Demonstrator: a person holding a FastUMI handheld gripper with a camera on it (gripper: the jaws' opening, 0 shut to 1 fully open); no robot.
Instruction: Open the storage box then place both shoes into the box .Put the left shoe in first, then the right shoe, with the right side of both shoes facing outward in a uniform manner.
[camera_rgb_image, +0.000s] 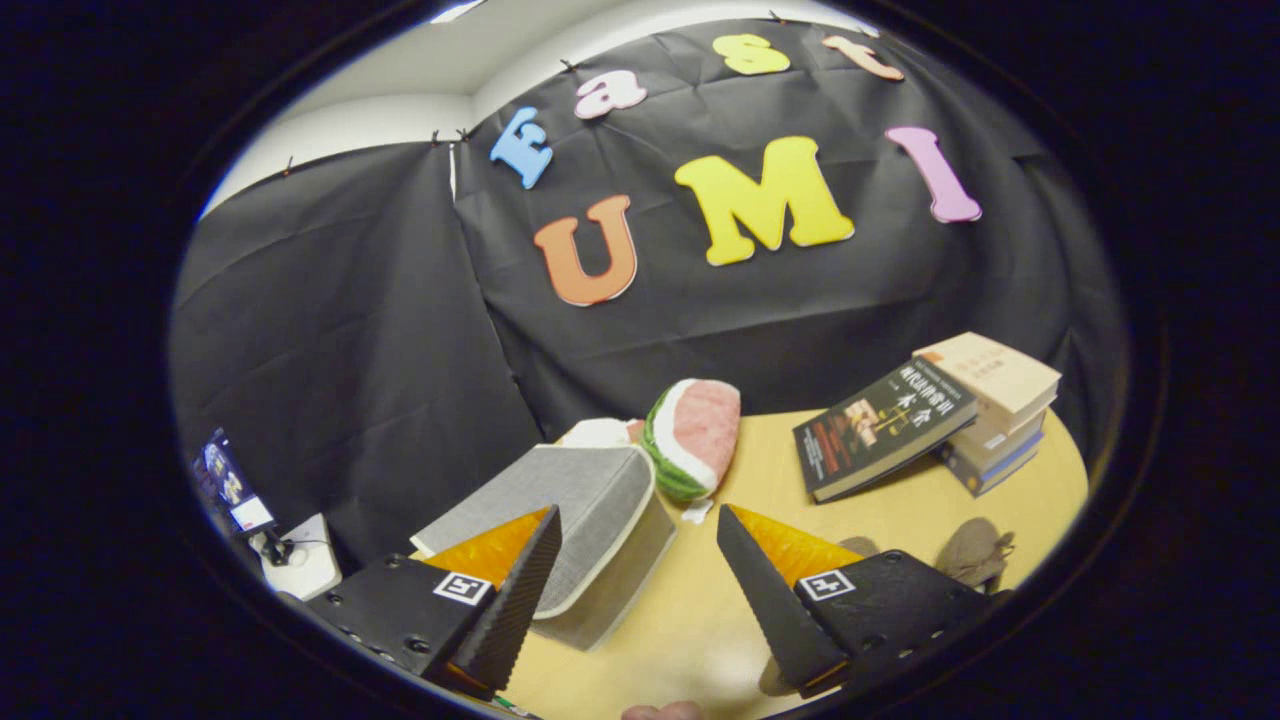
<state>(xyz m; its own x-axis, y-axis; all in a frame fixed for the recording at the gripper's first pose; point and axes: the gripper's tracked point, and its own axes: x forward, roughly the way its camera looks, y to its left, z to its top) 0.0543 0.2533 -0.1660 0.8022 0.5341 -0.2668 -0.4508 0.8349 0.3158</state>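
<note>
The gripper (637, 590) has its two fingers spread wide apart, and nothing is held between them; only the bare yellow table (690, 610) shows in the gap. The grey storage box (590, 520) with its lid closed lies just ahead of the left finger, partly behind its tip. A brownish shoe (975, 550) lies beside the right finger, on its outer side. Beyond the box rests a watermelon-slice plush (692, 438), touching its far corner. Farther to the right, a dark book (880, 425) leans against a stack of books (995, 405).
</note>
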